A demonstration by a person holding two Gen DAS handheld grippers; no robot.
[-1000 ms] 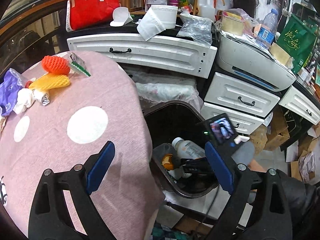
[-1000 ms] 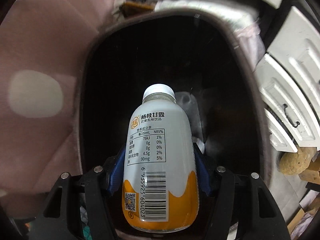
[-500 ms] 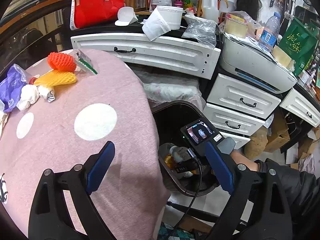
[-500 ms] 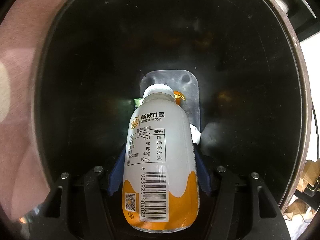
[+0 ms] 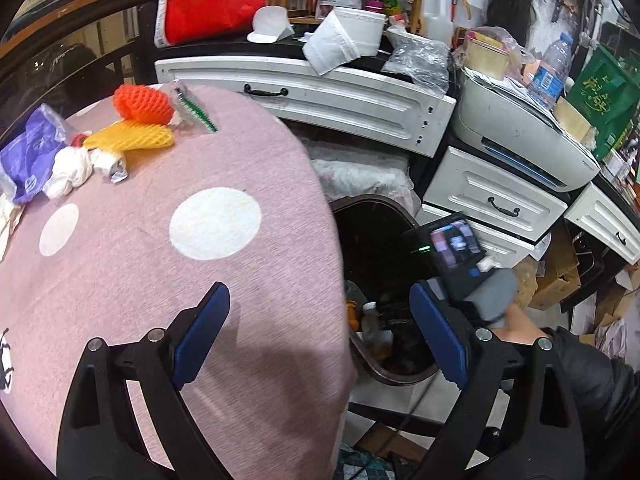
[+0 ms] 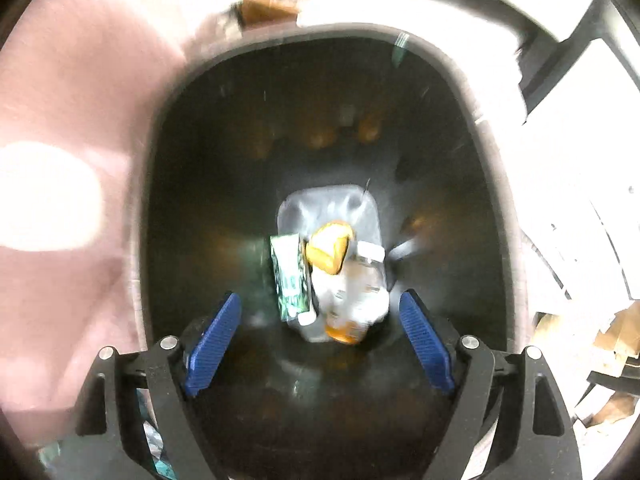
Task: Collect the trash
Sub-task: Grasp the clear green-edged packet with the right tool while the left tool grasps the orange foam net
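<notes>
My left view is sharp and evenly lit, curved at its dark round edges. My shadow lies on the pink tablecloth [image 5: 224,280]. My right view is motion-blurred; the trash bin [image 6: 496,184] is dim inside, its surroundings overexposed.

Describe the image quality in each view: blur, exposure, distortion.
Left wrist view: sharp and evenly lit, with fisheye bending of the white drawers and dark corners. Right wrist view: motion-smeared, so the bottle in the bin is soft; the pink tablecloth and right edge are blown out, and the bin's inside is dim.
</notes>
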